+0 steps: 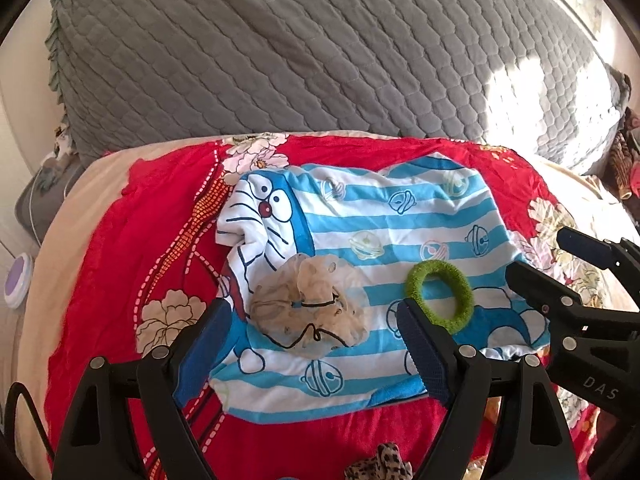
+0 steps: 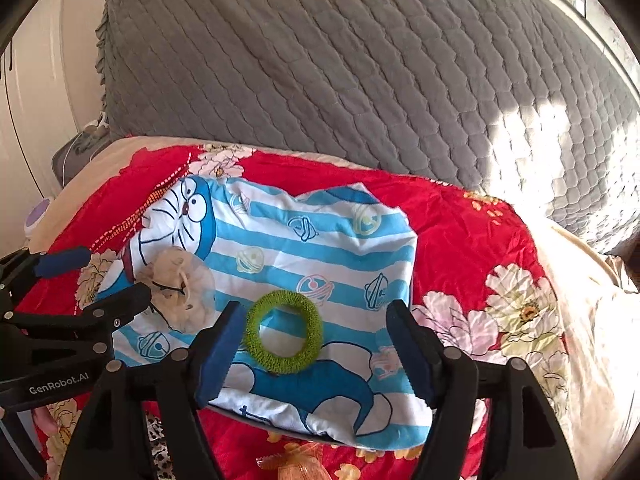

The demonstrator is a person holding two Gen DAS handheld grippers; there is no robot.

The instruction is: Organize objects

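Observation:
A blue-and-white striped cartoon cloth [image 1: 384, 216] [image 2: 328, 240] lies flat on a red flowered bedspread [image 1: 120, 240] [image 2: 460, 232]. On it rest a beige sheer scrunchie [image 1: 308, 308] [image 2: 180, 292] and a green fuzzy hair ring [image 1: 440, 296] [image 2: 284, 328]. My left gripper [image 1: 312, 324] is open and empty, its fingers on either side of the beige scrunchie; it also shows in the right wrist view [image 2: 104, 276]. My right gripper [image 2: 312, 320] is open and empty around the green ring; it also shows in the left wrist view [image 1: 536, 252].
A grey quilted sofa back [image 1: 280, 48] [image 2: 340, 60] rises behind the bedspread. A leopard-print scrunchie [image 1: 380, 464] and an orange item [image 2: 296, 464] lie at the near edge. A round purple-and-white object [image 1: 18, 280] sits at far left. Clutter [image 1: 624, 160] sits at far right.

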